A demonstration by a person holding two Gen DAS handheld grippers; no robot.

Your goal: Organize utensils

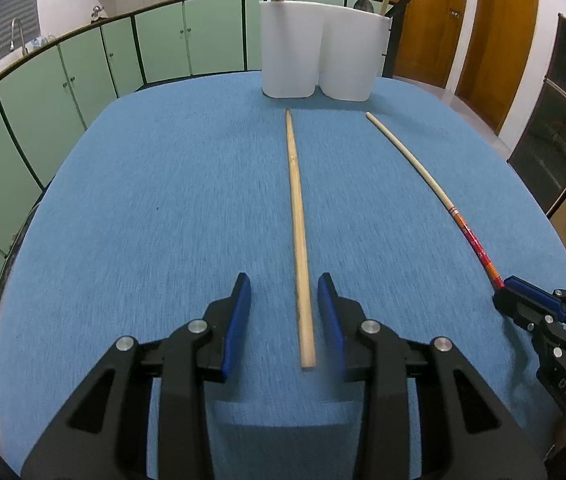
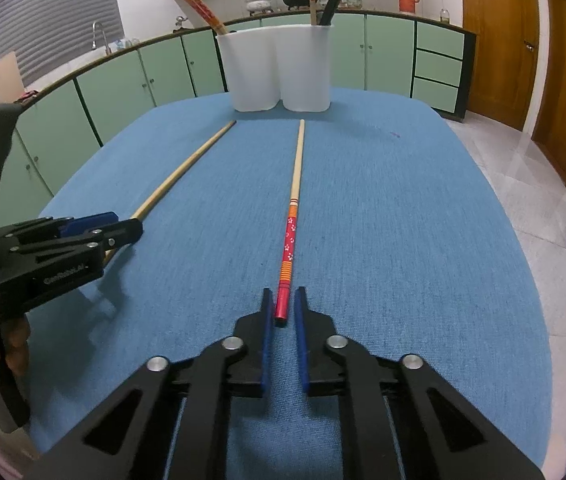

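Left claw (image 1: 283, 292) gapes low astride the plain chopstick (image 1: 297, 220); right claw (image 2: 283, 304) narrowly open around the red chopstick (image 2: 289, 240), blue surface (image 2: 403, 220) between them

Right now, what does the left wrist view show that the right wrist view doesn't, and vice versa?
Only the left wrist view shows the open left gripper straddling the plain chopstick's near end. Only the right wrist view shows the red chopstick's flower pattern, its end between the right gripper's jaws, ungripped. Both show the white holder, already holding chopsticks, and the blue tablecloth.

L fingers (image 1: 243, 308) spread, straddling plain chopstick (image 1: 298, 232).
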